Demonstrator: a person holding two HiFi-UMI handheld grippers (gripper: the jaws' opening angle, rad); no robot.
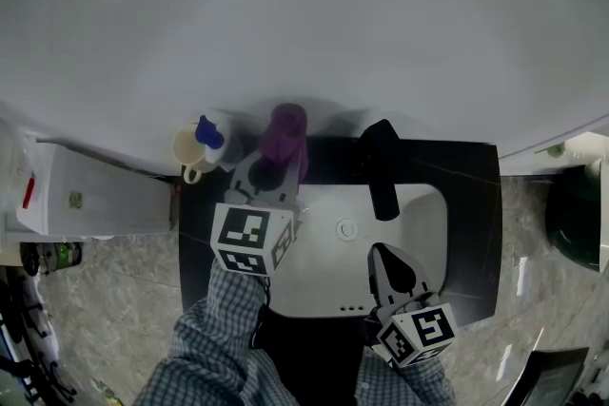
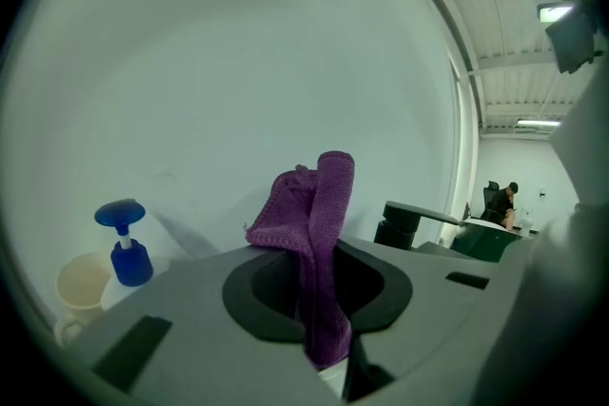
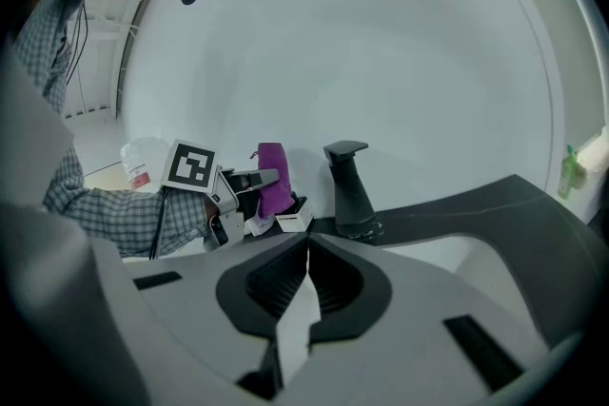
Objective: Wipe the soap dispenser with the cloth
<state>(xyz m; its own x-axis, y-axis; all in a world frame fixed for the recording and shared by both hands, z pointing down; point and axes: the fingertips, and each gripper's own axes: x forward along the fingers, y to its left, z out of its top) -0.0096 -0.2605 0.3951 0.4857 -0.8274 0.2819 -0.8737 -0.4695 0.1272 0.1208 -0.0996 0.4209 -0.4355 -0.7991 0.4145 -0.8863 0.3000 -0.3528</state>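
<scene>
The soap dispenser, a white bottle with a blue pump, stands at the back left corner of the black counter, beside a cream cup. My left gripper is shut on a purple cloth, held upright just right of the dispenser and apart from it. In the left gripper view the cloth rises between the jaws, with the dispenser at lower left. My right gripper hangs shut and empty over the white sink. The right gripper view shows its jaws meeting at the tips, and the cloth beyond.
A black faucet stands at the sink's back edge, right of the cloth. A white box-shaped unit sits left of the counter. A small green bottle is on a ledge at the far right. The wall is close behind.
</scene>
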